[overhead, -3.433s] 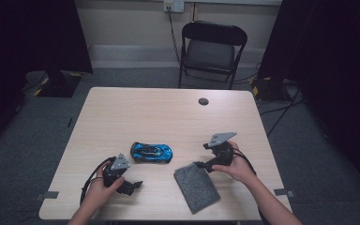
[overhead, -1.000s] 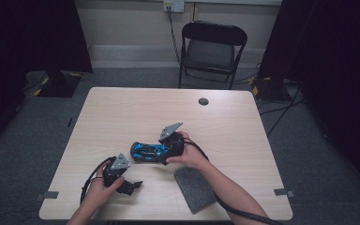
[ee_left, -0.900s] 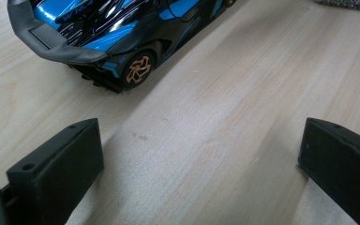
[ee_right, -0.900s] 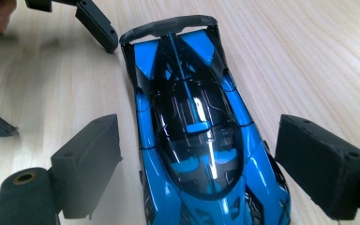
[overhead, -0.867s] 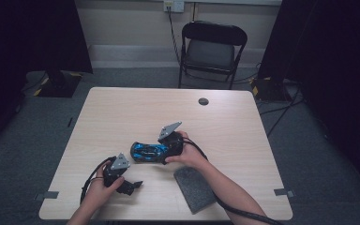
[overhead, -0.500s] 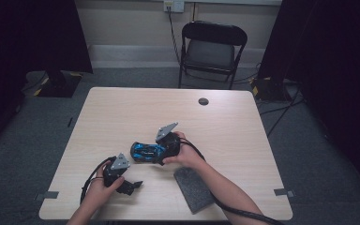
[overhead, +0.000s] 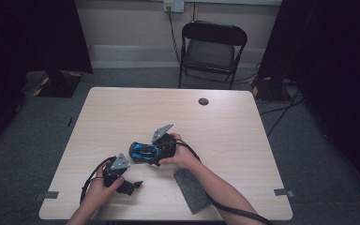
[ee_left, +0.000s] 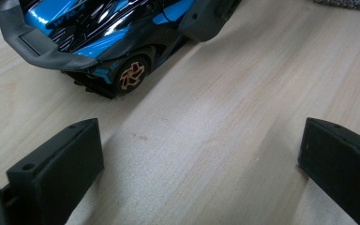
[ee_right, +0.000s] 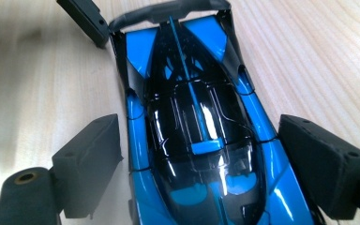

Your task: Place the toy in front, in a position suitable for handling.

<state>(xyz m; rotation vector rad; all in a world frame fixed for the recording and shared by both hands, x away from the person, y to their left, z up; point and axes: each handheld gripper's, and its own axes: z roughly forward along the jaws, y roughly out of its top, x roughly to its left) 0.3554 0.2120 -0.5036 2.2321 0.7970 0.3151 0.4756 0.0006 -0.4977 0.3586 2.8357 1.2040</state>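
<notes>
Pale wood-grain table (overhead: 122,112) stands on grey carpet, with dark curtains at both sides and a black folding chair (overhead: 213,49) behind it. Near the front left edge, the left gripper (overhead: 130,185) rests with its jaws wide apart on bare wood. Just beyond it lies the blue and black toy car (overhead: 144,152). The right gripper (overhead: 155,155) straddles the car's body, jaws apart on either side. A grey pad (overhead: 193,190) lies further right.

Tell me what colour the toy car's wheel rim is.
Copper-orange, on the blue and black toy car; clearest in the left gripper view.
</notes>
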